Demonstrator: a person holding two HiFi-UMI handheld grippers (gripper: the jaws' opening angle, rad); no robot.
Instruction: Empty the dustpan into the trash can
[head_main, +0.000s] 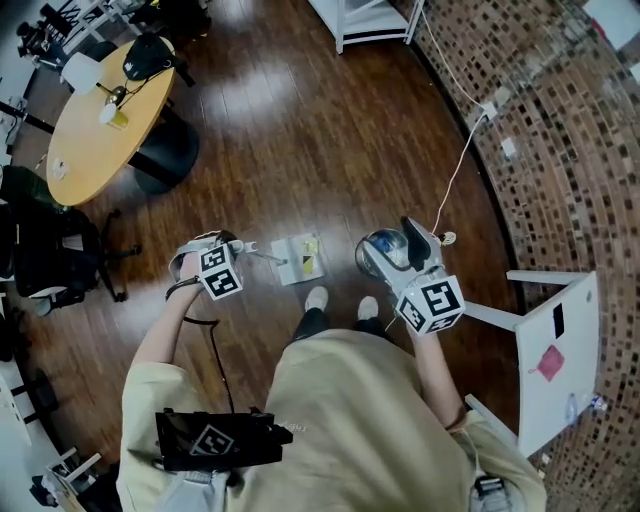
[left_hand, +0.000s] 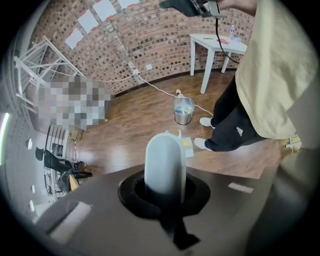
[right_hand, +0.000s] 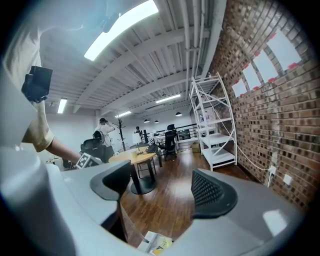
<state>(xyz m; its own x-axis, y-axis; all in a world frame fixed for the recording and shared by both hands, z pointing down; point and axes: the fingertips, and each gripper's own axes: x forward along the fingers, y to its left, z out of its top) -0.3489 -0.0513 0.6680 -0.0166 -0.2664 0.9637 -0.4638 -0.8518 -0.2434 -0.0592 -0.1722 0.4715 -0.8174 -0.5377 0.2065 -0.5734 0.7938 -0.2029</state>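
Just beside the can (head_main: 380, 252), not yet over it: dustpan (head_main: 292, 255), gripped by its handle (left_hand: 165, 162) in the left tool (head_main: 228, 248), clamped shut on it. Right tool (right_hand: 162, 187) gaping, nothing between its jaws, close by the can in the head view.

To do this step well: carry the pan level toward the can, so as not to slide the paper (head_main: 310, 264) off the lip. Stop with the lip past the can's rim, then tip slowly and low; small mouth, likely easy to miss. Steer clear of the cord (head_main: 458, 170) behind the can.

Writing: white three-bar logo on the dark trousers (left_hand: 235, 125), apparently Adidas; wording beneath too small to read. Black-and-white square markers on both cubes (head_main: 432, 305), no letters. Yellow patch on the paper, print illegible. Pink note (head_main: 549, 362) on the white surface (head_main: 565, 320) well apart from the can, unreadable.
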